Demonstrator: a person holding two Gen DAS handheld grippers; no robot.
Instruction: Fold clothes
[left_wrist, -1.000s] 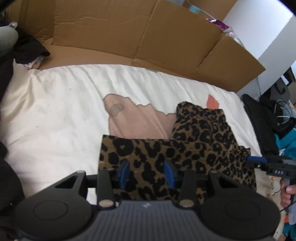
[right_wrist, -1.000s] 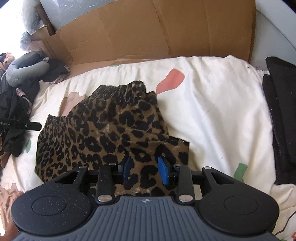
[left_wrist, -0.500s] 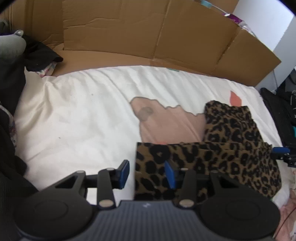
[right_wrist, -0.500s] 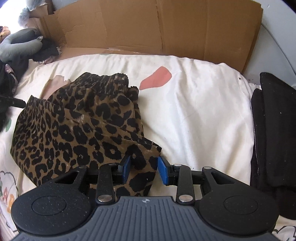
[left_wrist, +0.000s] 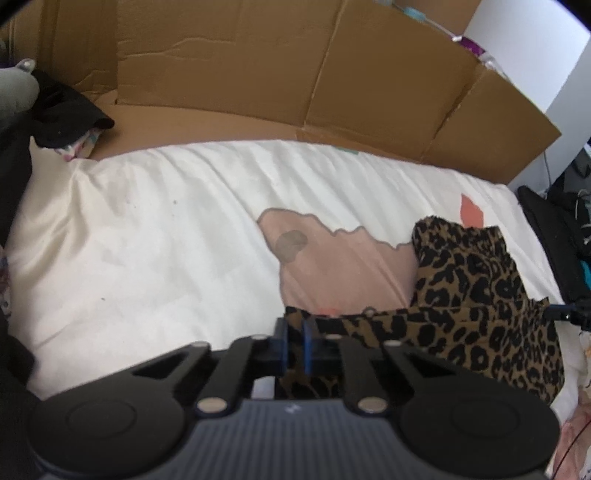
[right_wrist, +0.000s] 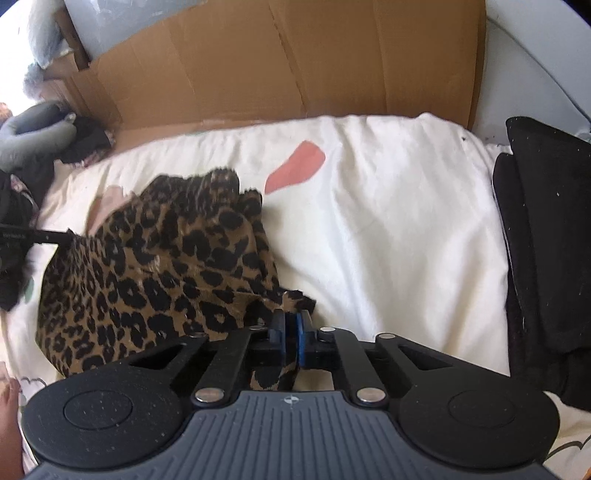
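A leopard-print garment (left_wrist: 480, 306) (right_wrist: 159, 273) lies partly folded on a white bedsheet (left_wrist: 147, 236) (right_wrist: 388, 229). My left gripper (left_wrist: 295, 341) pinches the garment's near left corner; its jaws are closing on the cloth, blue pads pressed together. My right gripper (right_wrist: 290, 334) pinches the near right corner, a tuft of cloth sticking up between its pads. The cloth edge stretches taut between the two corners. The right gripper's tip (left_wrist: 565, 314) shows at the far right of the left wrist view; the left gripper's tip (right_wrist: 33, 236) shows at the left of the right wrist view.
Flattened cardboard (left_wrist: 295, 74) (right_wrist: 295, 62) stands along the bed's far side. Dark clothes (left_wrist: 62, 114) and a grey pillow (right_wrist: 33, 136) sit at the far left. A black folded pile (right_wrist: 546, 240) lies at the right edge. A pink print (left_wrist: 340, 262) marks the sheet.
Both grippers have gone from open around the garment's near corners to shut on them. The left gripper shifted left to the corner, and the near edge now rises off the sheet.
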